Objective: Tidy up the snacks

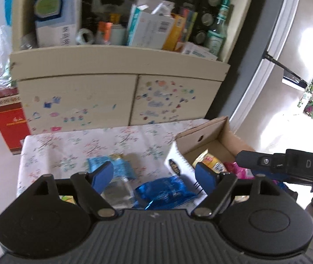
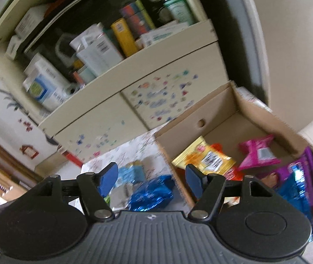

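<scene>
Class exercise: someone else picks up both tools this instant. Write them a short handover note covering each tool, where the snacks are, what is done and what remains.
Left tool: open, empty, above the table snacks.
Right tool: open, empty, near the brown cardboard box.
Already in the box: yellow snack packet, pink packet, purple packet, blue foil pack.
On the floral tablecloth: shiny dark blue foil packet, light blue packet, clear silvery packet. A white serrated-edge packet stands against the box's outer wall.
Left to do: probably move these into the box.
</scene>
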Demonstrator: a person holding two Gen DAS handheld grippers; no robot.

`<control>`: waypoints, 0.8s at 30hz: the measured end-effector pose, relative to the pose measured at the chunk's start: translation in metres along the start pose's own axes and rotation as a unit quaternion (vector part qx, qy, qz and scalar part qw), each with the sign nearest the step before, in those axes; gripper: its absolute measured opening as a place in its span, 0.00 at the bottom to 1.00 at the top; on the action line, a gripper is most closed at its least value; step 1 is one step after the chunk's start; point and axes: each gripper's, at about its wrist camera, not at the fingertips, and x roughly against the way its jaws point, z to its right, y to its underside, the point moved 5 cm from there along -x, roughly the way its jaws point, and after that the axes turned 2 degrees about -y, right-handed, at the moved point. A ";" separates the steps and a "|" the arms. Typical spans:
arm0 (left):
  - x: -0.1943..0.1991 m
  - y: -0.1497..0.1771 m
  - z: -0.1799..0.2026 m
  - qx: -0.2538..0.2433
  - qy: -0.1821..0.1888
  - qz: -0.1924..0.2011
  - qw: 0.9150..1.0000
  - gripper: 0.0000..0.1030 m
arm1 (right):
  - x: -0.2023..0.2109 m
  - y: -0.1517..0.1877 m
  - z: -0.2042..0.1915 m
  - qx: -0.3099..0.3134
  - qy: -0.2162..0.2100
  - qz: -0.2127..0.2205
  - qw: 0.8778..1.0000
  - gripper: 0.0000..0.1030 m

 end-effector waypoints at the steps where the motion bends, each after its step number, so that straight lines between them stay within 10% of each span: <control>1: 0.000 0.003 -0.004 0.000 -0.001 -0.004 1.000 0.79 | -0.002 0.004 -0.003 0.003 -0.004 -0.006 1.000 0.71; 24: -0.043 0.093 -0.067 0.003 -0.044 -0.122 0.992 0.79 | -0.070 0.069 -0.034 0.019 0.006 -0.146 0.989 0.75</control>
